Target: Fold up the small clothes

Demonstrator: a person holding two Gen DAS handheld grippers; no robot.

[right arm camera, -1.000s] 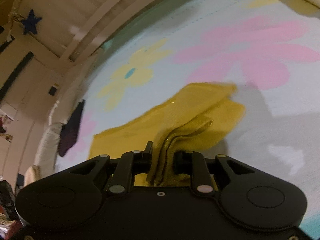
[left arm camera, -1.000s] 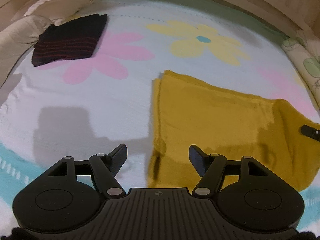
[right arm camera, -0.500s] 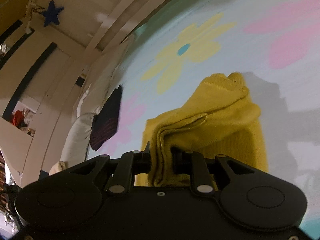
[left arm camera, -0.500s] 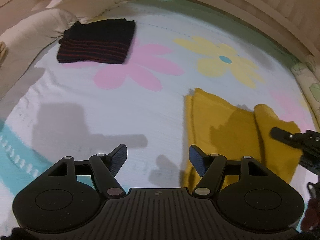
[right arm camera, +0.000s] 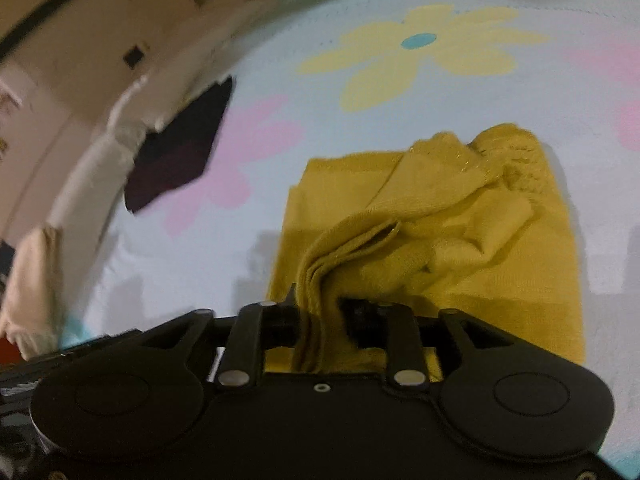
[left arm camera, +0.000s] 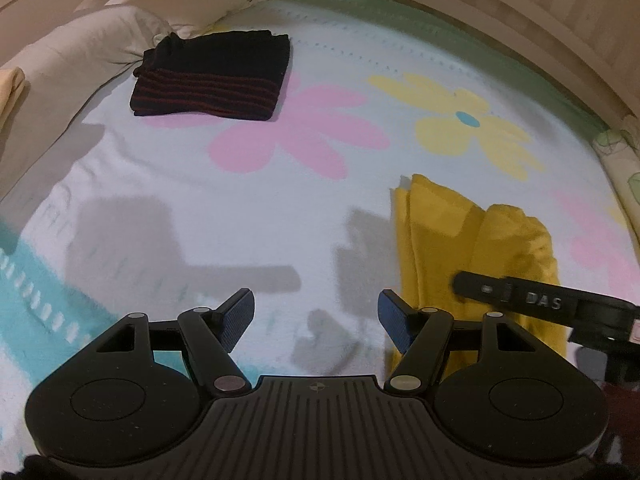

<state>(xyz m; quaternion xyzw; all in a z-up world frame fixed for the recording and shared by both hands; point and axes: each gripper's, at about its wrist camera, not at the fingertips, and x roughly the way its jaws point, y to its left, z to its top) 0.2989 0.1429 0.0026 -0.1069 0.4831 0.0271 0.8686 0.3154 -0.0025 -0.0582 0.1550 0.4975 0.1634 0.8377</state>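
Mustard-yellow knit garment [right arm camera: 460, 248] lies partly folded on the bed's flower-print blanket [left arm camera: 200, 208], one bunched edge running up between the fingers of the right hand-held gripper [right arm camera: 326, 316]. Its jaws are opening; fabric sits against the left finger with a dark gap at the right one, so the pads no longer pinch it. Rest of the garment spreads flat ahead of that gripper, rumpled at the far right corner. Left hand-held gripper [left arm camera: 316, 314] is wide and empty over bare blanket, with the yellow garment just to its right, behind its right finger. Black finger of the right gripper reaches in over the garment there. Folded dark striped garment [left arm camera: 212, 78] lies well ahead and left, touching a cream pillow [left arm camera: 80, 52].
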